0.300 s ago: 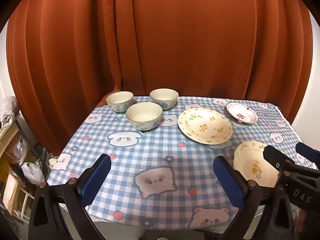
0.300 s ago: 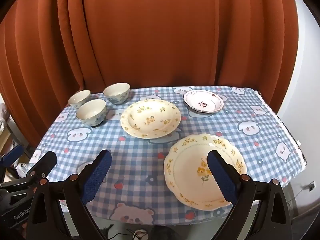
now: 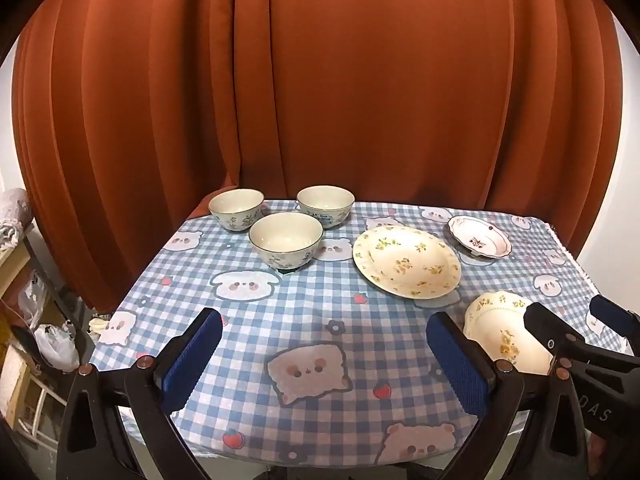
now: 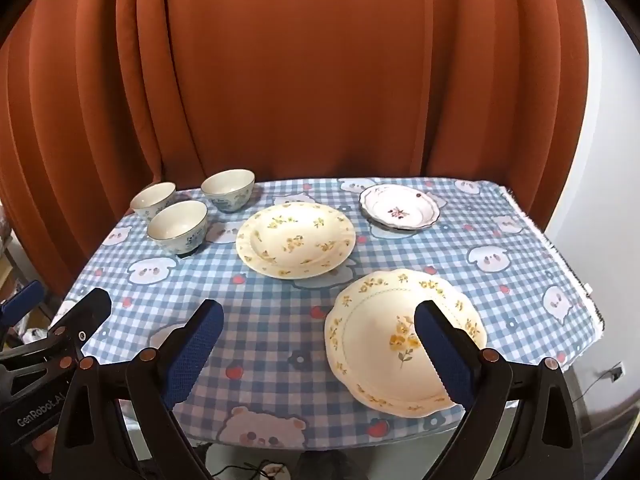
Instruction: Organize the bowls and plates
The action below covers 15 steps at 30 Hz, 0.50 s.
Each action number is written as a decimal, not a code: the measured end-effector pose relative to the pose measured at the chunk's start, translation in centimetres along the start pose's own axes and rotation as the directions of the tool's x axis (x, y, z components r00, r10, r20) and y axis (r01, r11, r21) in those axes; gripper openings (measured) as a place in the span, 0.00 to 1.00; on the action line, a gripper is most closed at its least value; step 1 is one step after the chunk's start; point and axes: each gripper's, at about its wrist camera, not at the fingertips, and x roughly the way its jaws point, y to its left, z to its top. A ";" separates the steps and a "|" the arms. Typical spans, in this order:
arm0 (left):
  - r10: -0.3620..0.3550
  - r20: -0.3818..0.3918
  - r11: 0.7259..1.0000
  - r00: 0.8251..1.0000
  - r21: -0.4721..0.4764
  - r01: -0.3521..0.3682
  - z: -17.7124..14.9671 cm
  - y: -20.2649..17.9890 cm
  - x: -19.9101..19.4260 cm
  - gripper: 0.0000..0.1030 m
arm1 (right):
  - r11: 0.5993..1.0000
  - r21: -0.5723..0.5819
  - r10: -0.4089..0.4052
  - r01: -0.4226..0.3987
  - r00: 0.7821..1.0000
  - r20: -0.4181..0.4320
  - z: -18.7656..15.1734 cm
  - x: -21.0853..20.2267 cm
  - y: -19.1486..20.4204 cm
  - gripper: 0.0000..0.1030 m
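Three white bowls with blue flowers stand at the table's far left: the nearest bowl (image 3: pixel 286 240) (image 4: pixel 178 226), a far-left bowl (image 3: pixel 236 208) (image 4: pixel 153 199) and a far bowl (image 3: pixel 326 205) (image 4: pixel 228 189). A large yellow-flowered plate (image 3: pixel 406 261) (image 4: pixel 295 239) lies mid-table. A small red-patterned plate (image 3: pixel 479 236) (image 4: pixel 399 207) sits at the far right. A scalloped yellow-flowered plate (image 4: pixel 404 340) (image 3: pixel 502 336) lies at the near right. My left gripper (image 3: pixel 320 356) hovers open over the near cloth. My right gripper (image 4: pixel 318 350) is open, its right finger over the scalloped plate.
A blue checked tablecloth (image 3: pixel 320 320) with bear prints covers the table. An orange curtain (image 3: pixel 320 80) hangs close behind. Shelves with plastic bags (image 3: pixel 48 340) stand off the left edge. A white wall (image 4: pixel 592 160) is at the right.
Both views have hardly shifted; the dishes and both grippers stay where they were.
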 end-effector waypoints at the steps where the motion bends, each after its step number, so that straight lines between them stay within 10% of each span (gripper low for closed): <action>1: -0.007 0.003 1.000 1.000 -0.005 0.007 0.0 0.4 0.1 1.00 | 1.000 0.009 -0.001 0.001 1.000 0.006 0.0 0.0 0.0 0.95; 15: 0.007 0.026 1.000 1.000 -0.020 -0.007 0.2 2.9 0.4 0.99 | 1.000 -0.002 0.024 -0.024 0.999 0.039 0.3 0.1 2.2 0.95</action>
